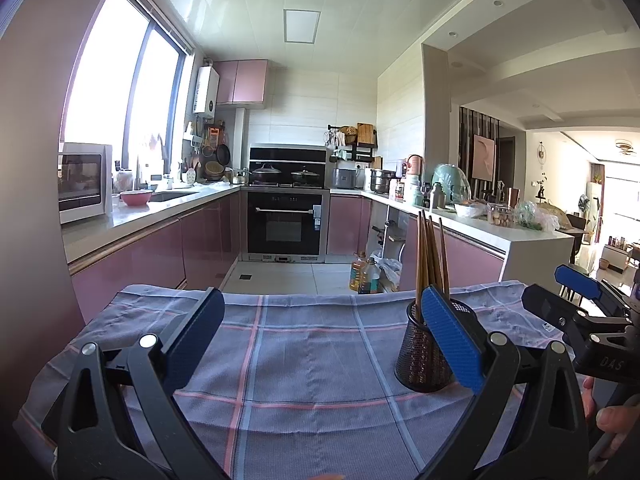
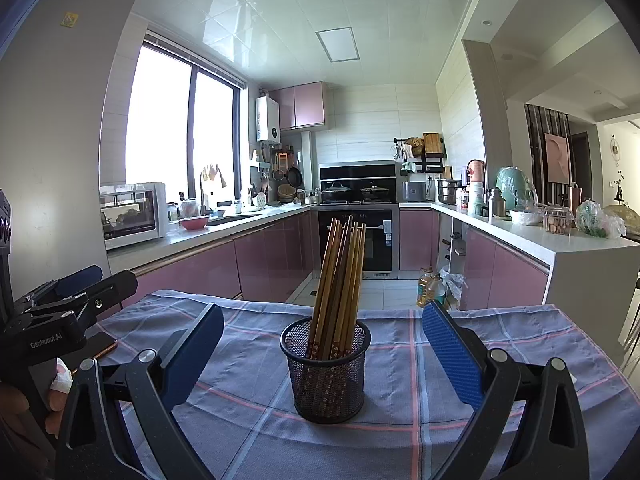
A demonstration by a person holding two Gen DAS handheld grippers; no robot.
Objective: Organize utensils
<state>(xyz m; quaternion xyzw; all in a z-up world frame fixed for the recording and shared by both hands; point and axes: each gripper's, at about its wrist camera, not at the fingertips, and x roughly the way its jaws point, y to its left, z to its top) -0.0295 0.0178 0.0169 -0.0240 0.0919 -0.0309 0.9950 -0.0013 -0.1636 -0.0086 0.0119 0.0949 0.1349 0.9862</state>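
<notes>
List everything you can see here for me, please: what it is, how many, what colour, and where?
Black wire-mesh cup: one, black, upright on the cloth, between the right gripper's fingers.
Brown wooden chopsticks: a bundle, count unclear, standing in the cup.
Blue-grey checked cloth with pink stripes: one, covering the table.
Pink bowl: one, on the counter by the sink.
White countertop oven: one, left counter.
Yellow oil bottle: one clearly seen, on the floor by the right counter.
Left gripper: black with blue pads, open, empty.
Right gripper: black with blue pads, open, empty.
</notes>
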